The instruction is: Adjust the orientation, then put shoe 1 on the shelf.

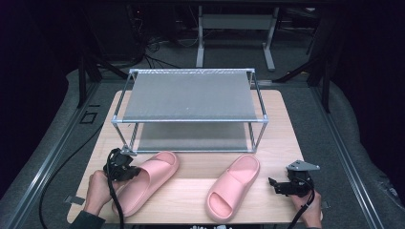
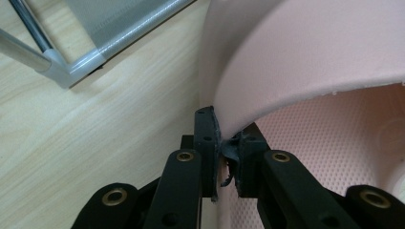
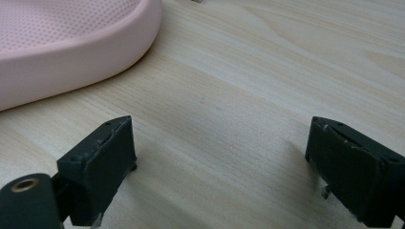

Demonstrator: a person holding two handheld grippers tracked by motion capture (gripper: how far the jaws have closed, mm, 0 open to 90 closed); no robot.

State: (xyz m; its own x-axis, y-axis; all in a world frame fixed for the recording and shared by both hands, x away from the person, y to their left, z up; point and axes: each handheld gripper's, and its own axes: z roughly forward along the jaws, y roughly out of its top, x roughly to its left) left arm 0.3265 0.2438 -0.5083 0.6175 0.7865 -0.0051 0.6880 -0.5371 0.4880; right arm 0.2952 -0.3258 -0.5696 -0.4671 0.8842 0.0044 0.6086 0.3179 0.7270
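Two pink slide sandals lie on the wooden table. The left sandal [image 1: 145, 183] lies at the front left, and my left gripper [image 1: 128, 170] is shut on the edge of its strap; up close the jaws pinch the strap rim of the left sandal [image 2: 305, 67] where my left gripper [image 2: 224, 145] closes. The right sandal [image 1: 234, 186] lies free at the front centre-right. My right gripper [image 1: 276, 185] stands open just right of it, low over the bare wood; between my right gripper [image 3: 219, 157] jaws there is only table, with the right sandal [image 3: 71, 52] to the upper left.
A two-tier metal shoe rack [image 1: 191, 112] with grey mesh shelves stands at the back of the table [image 1: 191, 200]; its front-left corner post [image 2: 62, 71] is close to the left gripper. Cables trail off the front edge. Dark floor and desk legs lie beyond.
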